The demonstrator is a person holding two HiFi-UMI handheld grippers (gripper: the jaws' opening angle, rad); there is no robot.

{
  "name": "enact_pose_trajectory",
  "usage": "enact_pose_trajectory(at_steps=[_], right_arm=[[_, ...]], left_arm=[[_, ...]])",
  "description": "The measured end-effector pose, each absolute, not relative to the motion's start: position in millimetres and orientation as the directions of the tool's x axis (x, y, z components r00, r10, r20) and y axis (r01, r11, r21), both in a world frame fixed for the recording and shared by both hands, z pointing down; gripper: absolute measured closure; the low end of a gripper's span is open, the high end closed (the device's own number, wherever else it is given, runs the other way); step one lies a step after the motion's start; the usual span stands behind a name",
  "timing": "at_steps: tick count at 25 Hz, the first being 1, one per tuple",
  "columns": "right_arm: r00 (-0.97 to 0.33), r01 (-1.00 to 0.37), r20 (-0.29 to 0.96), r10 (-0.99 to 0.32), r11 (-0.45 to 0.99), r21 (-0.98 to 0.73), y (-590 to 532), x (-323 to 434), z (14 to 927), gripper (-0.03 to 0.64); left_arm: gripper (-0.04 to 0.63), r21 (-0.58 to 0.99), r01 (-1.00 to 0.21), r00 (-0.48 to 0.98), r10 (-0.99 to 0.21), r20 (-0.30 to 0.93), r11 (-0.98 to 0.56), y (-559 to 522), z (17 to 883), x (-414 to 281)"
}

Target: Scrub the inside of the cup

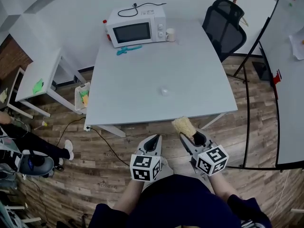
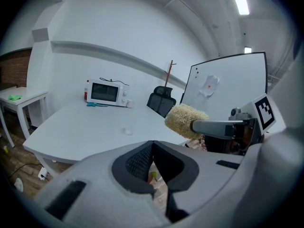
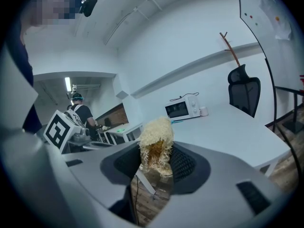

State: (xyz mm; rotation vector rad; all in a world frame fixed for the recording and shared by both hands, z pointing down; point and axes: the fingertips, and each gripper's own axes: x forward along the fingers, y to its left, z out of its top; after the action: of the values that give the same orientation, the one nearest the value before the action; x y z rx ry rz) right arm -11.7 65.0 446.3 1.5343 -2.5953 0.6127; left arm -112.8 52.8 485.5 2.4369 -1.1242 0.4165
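We hold our left gripper (image 1: 154, 139) with jaws together, empty, and our right gripper (image 1: 188, 137) clamped on a scrubber (image 1: 183, 126), both before the counter's (image 1: 142, 75) near edge. A small clear cup (image 1: 165, 90) stands mid-counter.

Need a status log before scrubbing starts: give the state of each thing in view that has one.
left gripper: shut, empty.
right gripper: shut on the loofah scrubber.
loofah scrubber: held, poking out ahead of the right gripper.
microwave: door closed, cord lying on top.
white cup: upright beside the microwave, untouched.
small clear item: on the table, state unclear.
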Motion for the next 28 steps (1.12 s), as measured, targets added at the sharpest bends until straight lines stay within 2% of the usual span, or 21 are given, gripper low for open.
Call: enact_pose_trajectory(at_steps=[16, 28], right_arm=[[-0.425, -0.884, 0.246, -0.871, 0.340, -0.321, -22, -15, 453, 0.443], [-0.429, -0.882, 0.232, -0.873, 0.348, -0.318, -68, 12, 449, 0.443]], left_arm=[[0.578, 0.236, -0.752, 0.647, -0.621, 0.443, -0.615, -40, 498, -125], [0.578, 0.234, -0.775, 0.621, -0.641, 0.451, -0.587, -83, 508, -106]])
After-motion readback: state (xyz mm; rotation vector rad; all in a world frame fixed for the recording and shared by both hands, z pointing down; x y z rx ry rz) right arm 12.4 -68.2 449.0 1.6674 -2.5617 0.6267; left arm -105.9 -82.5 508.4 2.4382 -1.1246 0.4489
